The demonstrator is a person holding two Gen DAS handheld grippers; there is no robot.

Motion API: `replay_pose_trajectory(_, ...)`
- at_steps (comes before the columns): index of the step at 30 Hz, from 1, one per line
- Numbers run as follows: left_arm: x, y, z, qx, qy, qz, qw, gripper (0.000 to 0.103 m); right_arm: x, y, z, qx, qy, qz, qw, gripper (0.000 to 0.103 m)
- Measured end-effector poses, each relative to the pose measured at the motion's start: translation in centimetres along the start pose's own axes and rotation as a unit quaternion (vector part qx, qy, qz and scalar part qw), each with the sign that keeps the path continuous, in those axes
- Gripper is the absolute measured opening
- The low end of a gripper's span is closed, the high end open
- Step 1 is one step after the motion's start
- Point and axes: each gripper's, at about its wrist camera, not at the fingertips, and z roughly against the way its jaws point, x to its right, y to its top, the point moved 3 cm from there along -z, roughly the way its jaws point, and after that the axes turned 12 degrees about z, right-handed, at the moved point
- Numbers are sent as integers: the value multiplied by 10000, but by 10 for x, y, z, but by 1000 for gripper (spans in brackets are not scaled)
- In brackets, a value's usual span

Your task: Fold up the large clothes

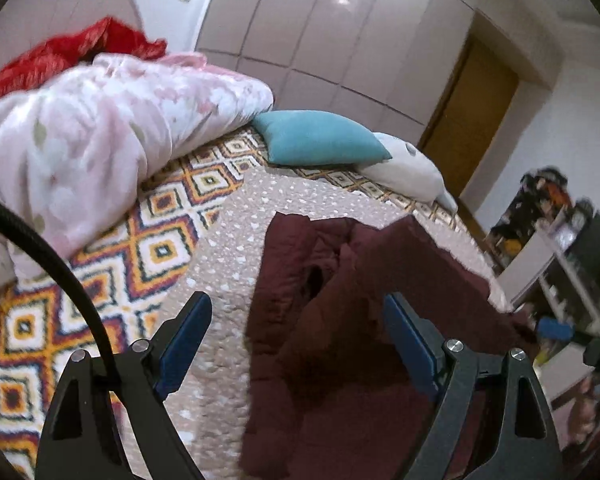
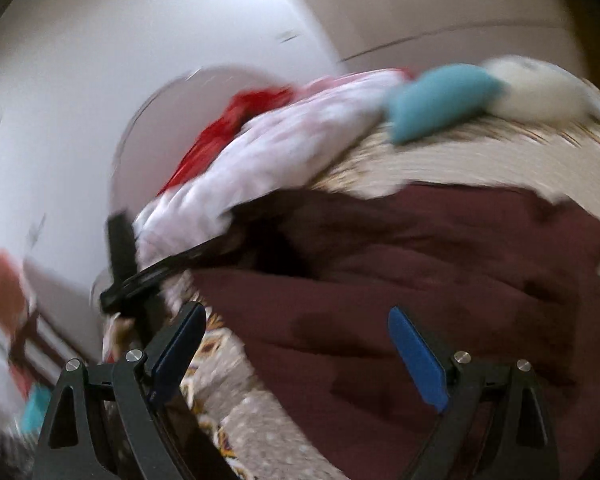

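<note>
A maroon garment [image 1: 340,320] lies partly folded on the dotted beige sheet [image 1: 228,248] spread over the bed, likely as a flat folding surface. Both the left tongs [image 1: 298,340] and the right tongs [image 2: 296,356] gape wide, holding nothing. In each view the garment fills the lower centre and right, reaching between the fingers; contact is unclear.

We count one maroon garment [image 1: 380,320] and one beige dotted sheet [image 1: 228,248] under it. One diamond-patterned bedspread [image 1: 100,280]. One pink floral duvet [image 1: 100,132], one red blanket [image 1: 80,44]. Two cushions: one teal cushion [image 1: 320,138], one white cushion [image 1: 408,168]. Two grippers: left gripper [image 1: 298,312], right gripper [image 2: 296,320], each with two blue-padded fingers, spread apart. One black cable [image 1: 60,264]. One wooden door [image 1: 472,112].
</note>
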Motion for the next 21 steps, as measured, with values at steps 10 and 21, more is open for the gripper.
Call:
replay_pose_trajectory(10, -26, -5, 22, 64, 140, -263, 9995, 87, -22, 16, -108, -1303, -1017, 987, 9813, 19)
replay_pose_trajectory(21, -60, 15, 10, 120, 82, 74, 9999, 87, 31, 101, -145, -956, -2107, 920, 9685, 8)
